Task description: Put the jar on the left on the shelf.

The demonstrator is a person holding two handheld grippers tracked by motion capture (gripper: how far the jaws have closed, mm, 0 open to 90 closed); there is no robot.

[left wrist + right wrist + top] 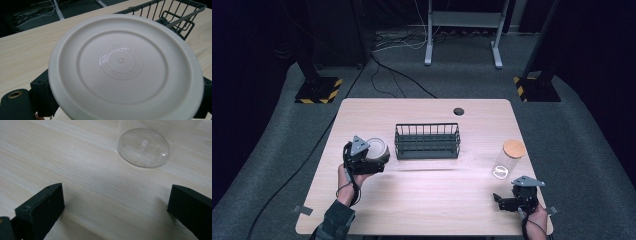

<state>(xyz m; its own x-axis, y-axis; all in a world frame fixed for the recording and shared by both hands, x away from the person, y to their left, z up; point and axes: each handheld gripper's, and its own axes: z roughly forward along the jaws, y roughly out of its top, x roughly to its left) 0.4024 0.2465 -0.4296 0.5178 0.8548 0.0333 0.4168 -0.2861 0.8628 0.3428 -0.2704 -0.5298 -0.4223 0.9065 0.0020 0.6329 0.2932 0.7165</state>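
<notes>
Table (422, 200): light wood, both grippers over its near half. Wire basket (427, 141) sits just right of the left gripper (364, 157); high view shows it empty. The left gripper view adds what the high view can't resolve: the white round container (125, 67) is clamped between the jaws, flat embossed face toward the camera, basket (172, 15) just past its edge. Glass jar (508, 159) with wooden lid (514, 148) stands upright just ahead of the right gripper (512, 200), apart from it. Right gripper view shows the jar's clear base (143, 147), nothing inside, and the jaws spread wide, gripping nothing.
</notes>
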